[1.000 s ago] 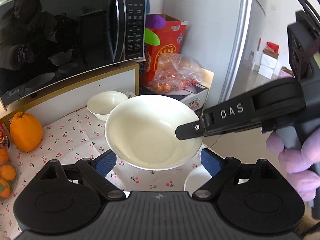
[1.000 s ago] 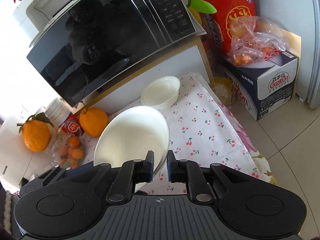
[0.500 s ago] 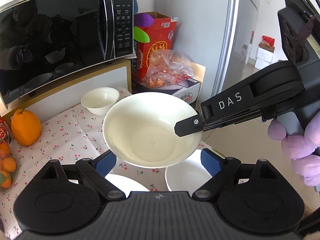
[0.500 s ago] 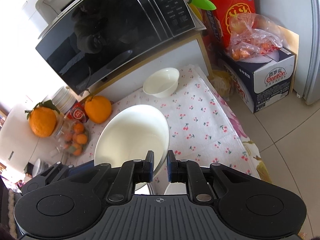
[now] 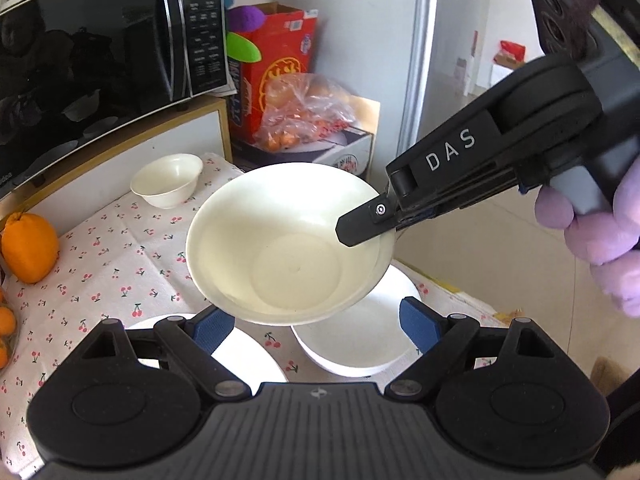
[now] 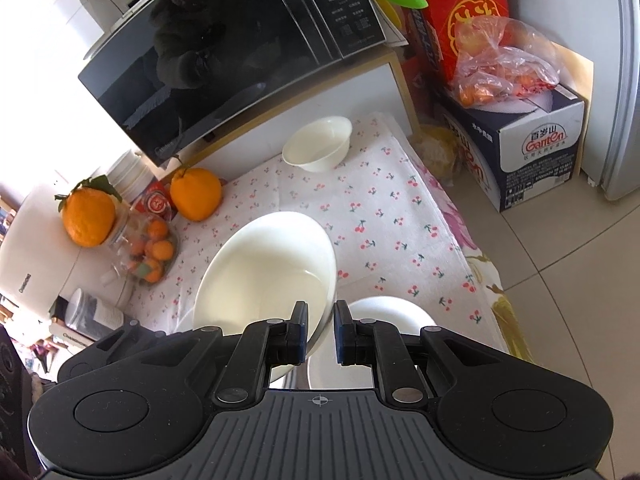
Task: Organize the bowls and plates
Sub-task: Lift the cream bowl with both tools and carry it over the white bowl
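Much of the worktop [image 6: 400, 216] near the cameras is hidden: in the left wrist view the black body of the left hand-held gripper [image 5: 316, 322] covers the near edge, and the lifted bowl [image 5: 288, 240] blocks the cloth beneath it. A white dish [image 5: 360, 344] under the bowl shows only partly, and another white plate [image 5: 244, 354] at lower left is cut by the gripper frame. The person's gloved hand [image 5: 600, 236] is clipped by the right edge of that view. The dark door of the microwave [image 6: 240, 60] gives only a dim reflection, too murky to read.

The right hand-held gripper [image 6: 320, 334] is clamped on the bowl's [image 6: 268, 276] rim, one finger inside the wall and one outside, and holds the bowl in the air above the cherry-print cloth. In the left wrist view its upper finger [image 5: 362, 226] lies over the rim at the bowl's right side. The left hand-held gripper stands wide open and holds nothing; its blue pads [image 5: 416, 322] sit to either side below the bowl, apart from it.

The bowl is cream-white, wide and shallow, glossy, with a flat round base ring visible inside, and tilts slightly. A smaller white bowl [image 6: 318, 144] rests upright at the far end of the cloth, near the microwave stand. An orange [image 6: 196, 194] sits at the cloth's left edge.
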`<state>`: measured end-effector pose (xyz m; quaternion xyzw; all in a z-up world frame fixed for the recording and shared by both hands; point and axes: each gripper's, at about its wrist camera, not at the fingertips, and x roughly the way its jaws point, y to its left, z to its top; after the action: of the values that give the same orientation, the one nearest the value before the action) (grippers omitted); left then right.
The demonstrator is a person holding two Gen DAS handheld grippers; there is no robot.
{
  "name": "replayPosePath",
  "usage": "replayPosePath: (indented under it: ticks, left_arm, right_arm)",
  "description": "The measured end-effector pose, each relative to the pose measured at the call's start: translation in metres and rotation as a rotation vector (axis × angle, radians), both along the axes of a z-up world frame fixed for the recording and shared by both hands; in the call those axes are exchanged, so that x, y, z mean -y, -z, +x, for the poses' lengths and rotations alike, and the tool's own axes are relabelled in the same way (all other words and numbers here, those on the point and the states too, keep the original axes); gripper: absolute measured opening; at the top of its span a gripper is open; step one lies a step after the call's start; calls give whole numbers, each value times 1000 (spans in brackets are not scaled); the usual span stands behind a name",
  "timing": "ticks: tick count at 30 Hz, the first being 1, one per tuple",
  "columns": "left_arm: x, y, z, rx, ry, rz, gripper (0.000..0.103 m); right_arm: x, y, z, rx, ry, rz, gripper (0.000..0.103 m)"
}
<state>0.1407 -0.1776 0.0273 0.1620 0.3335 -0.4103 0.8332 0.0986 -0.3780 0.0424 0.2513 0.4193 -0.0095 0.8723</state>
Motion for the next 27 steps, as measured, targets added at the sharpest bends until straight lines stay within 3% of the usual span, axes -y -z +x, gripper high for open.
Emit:
replayPosePath:
  ticks: [10,27]
  left_arm:
    - [15,18,-6,-34,39,56,87]
    - [40,43,-5,-74,54,153,88]
  right_arm:
    - [7,12,-7,-51,0,-3,13]
    - [16,39,-3,-169,-61,-112,13]
